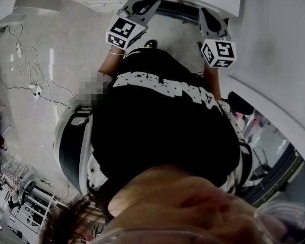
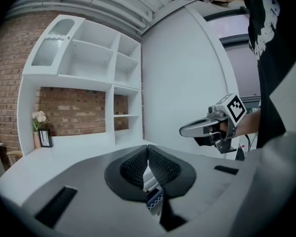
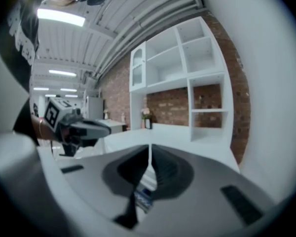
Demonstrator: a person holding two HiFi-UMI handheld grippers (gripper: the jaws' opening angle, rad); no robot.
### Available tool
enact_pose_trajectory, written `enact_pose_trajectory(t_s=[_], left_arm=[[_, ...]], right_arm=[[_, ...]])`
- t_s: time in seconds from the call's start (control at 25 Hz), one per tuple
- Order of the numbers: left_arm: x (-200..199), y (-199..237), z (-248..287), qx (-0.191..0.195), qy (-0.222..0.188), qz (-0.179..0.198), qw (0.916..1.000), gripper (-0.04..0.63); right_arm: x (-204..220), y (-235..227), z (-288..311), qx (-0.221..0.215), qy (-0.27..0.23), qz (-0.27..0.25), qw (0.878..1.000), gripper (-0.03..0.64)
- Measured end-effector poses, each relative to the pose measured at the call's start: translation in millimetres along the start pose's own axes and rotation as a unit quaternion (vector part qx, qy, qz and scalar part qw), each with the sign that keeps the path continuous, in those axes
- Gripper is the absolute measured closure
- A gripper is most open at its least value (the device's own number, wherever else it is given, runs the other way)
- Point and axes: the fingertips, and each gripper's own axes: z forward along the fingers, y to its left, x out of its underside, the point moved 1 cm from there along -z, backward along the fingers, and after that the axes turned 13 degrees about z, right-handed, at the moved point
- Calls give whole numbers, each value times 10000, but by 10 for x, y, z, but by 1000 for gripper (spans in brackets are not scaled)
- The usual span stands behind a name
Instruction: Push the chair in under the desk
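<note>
From my seat I judge the push either not begun or already finished, and the pictures don't tell me which: neither tool is on anything. The left gripper [image 2: 148, 152] has its jaws pressed together with nothing caught between them, and the right gripper [image 3: 150, 152] is closed and empty in the same way. Both are held up in the air in front of the person, side by side and near each other, pointing toward the white desk [image 2: 84, 144] under the wall shelves [image 2: 98, 68]. I can't find the chair for certain in any view. The person's body fills the middle of the head view and hides the floor below. A dark shape [image 1: 240, 101] low at the person's right side may be part of it, but I won't swear to that. So what is left, as far as I can see, is the whole check of where the chair stands against the desk. As for writing, there is white block lettering [image 1: 162, 85] across the black shirt [image 1: 157, 126], but it is upside down to the camera and too broken for me to read. The marker cubes [image 1: 123, 32] carry only black-and-white square patterns, no words. The small picture frame [image 2: 45, 138] beside the flowers [image 2: 38, 116] on the desk is too small to read
</note>
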Motion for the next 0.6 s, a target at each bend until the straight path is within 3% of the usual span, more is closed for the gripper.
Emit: enact_pose_trajectory(t_s=[0.24, 0.6], left_arm=[[-124, -40, -43, 55, -118, 282, 9995, 555], [-98, 16, -93, -9, -56, 285, 9996, 555]], right_arm=[[-107, 52, -26, 61, -246, 138, 9996, 586], [-72, 113, -2, 45, -112, 188, 9998, 588]])
